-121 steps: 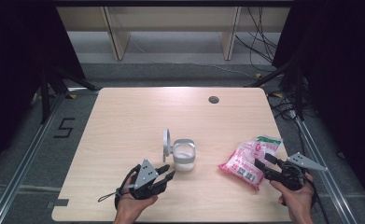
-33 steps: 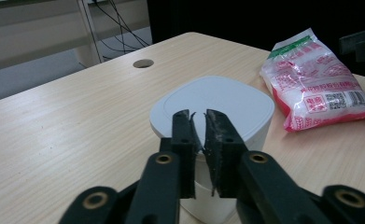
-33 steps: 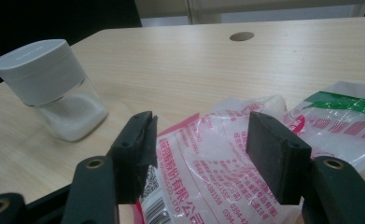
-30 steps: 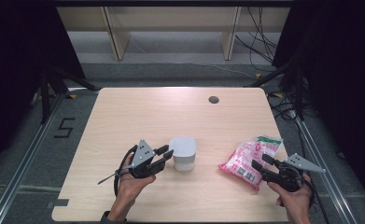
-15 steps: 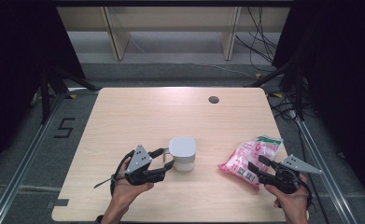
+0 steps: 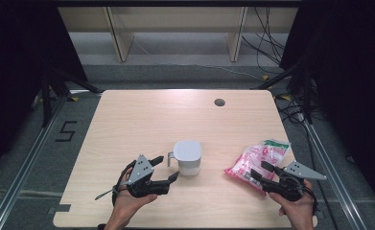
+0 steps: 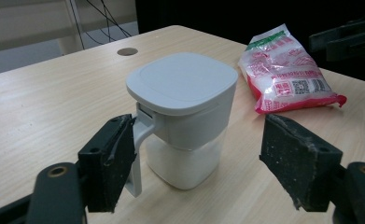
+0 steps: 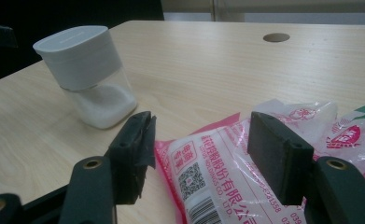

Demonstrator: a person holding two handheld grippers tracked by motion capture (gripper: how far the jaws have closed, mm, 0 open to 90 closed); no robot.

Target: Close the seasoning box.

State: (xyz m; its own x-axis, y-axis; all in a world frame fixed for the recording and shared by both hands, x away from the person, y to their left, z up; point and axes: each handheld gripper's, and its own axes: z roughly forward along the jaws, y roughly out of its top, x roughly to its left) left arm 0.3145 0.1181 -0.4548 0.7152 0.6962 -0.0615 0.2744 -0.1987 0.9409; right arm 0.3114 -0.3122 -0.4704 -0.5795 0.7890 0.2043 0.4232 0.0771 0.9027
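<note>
A white square-lidded plastic canister (image 6: 187, 156) with a clear lower body, part-filled with white granules, is seen standing upright near the front middle of the light wooden table (image 6: 142, 115), lid shut. A pink-and-white printed plastic bag of granules (image 6: 255, 160) lies flat to its right, well apart from it.

Left gripper (image 6: 168, 168): jaws spread wide, nothing held; in the left gripper view one pad (image 7: 109, 161) is set against the canister's white side handle (image 7: 138, 149), the other stands clear of the body. Right gripper (image 6: 259, 171): jaws open, empty, poised at the near end of the bag, which lies between and beyond them.

Step judged in hand: approach for a grasp on each item. Next move judged: the left jaws to be advanced and closed about the canister body or handle without tipping it; the right jaws to be closed on the bag's edge.
</note>
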